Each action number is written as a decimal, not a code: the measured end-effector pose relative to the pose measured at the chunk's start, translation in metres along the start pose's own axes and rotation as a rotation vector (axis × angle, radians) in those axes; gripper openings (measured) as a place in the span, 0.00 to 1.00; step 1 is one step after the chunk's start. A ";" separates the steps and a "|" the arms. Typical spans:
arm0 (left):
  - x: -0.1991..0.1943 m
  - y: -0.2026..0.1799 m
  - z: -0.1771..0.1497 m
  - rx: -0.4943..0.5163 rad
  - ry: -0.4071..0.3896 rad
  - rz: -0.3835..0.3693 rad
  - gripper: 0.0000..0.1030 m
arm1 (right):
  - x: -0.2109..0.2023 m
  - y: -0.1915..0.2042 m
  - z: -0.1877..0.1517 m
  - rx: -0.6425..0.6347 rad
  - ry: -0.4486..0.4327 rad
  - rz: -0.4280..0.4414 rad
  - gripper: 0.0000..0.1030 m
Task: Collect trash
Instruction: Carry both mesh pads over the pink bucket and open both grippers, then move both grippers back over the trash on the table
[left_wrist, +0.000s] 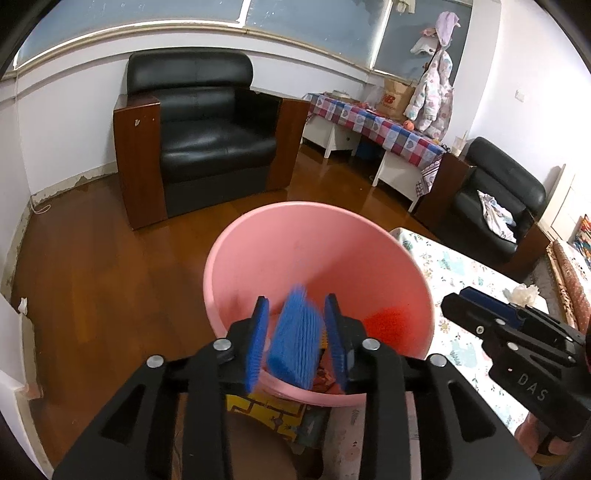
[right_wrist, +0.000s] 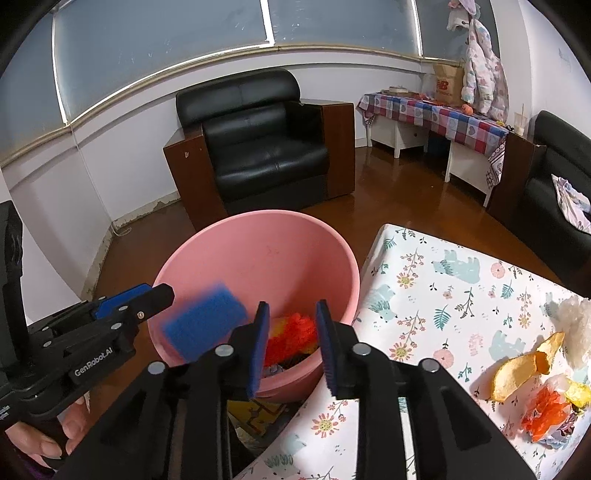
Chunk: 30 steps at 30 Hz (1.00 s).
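1. Left gripper (left_wrist: 296, 299): stands with jaws wide apart, pressing on nothing. Hangs above the near rim of the pink basin (left_wrist: 208, 266), tilted downward.
2. Blue sponge (left_wrist: 295, 339): sits between the left jaws with a gap at each side, blurred and clear of both pads. Judged to be loose and dropping into the basin, not held.
3. Right gripper (right_wrist: 291, 303): stands partly open and empty, just beside the left one, over the near rim of the basin. Frames a red-orange scrap (right_wrist: 291, 332) between its jaws, but only as a backdrop; lies well below, on the basin floor.
4. Step in hand, as judged: release of trash into the basin. To do it well: keep both jaws apart and directly above the opening until the sponge is under the rim; avoid catching the rim on withdrawal; lift clear before swinging toward the table.
5. Table (right_wrist: 443, 277): touches or nearly touches the basin on its right side, covered in a floral cloth.
6. Remaining trash: an orange peel (right_wrist: 517, 373), a red wrapper (right_wrist: 546, 410) and a white crumpled piece (right_wrist: 576, 314), grouped at the right edge of the table, well apart from both grippers and nearer the right one.
7. Black armchair (left_wrist: 207, 122): stands beyond the basin, against the far wall; plays no part.
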<state>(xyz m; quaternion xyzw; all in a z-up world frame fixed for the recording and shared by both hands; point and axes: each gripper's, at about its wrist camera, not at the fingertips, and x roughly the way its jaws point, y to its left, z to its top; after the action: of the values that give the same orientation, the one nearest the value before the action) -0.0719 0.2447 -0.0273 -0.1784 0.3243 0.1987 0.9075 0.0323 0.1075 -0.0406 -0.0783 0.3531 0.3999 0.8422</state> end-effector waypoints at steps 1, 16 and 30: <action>-0.001 0.000 0.000 0.000 -0.001 -0.001 0.31 | -0.001 -0.001 0.000 0.003 -0.001 0.001 0.27; -0.005 -0.005 -0.004 0.012 0.002 -0.011 0.31 | -0.015 -0.003 -0.013 0.027 -0.007 0.000 0.29; -0.015 -0.043 -0.007 0.092 -0.015 -0.068 0.31 | -0.061 -0.050 -0.034 0.134 -0.041 -0.063 0.30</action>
<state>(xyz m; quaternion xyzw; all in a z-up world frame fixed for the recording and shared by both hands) -0.0656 0.2009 -0.0138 -0.1460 0.3202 0.1538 0.9233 0.0244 0.0221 -0.0333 -0.0250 0.3592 0.3501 0.8647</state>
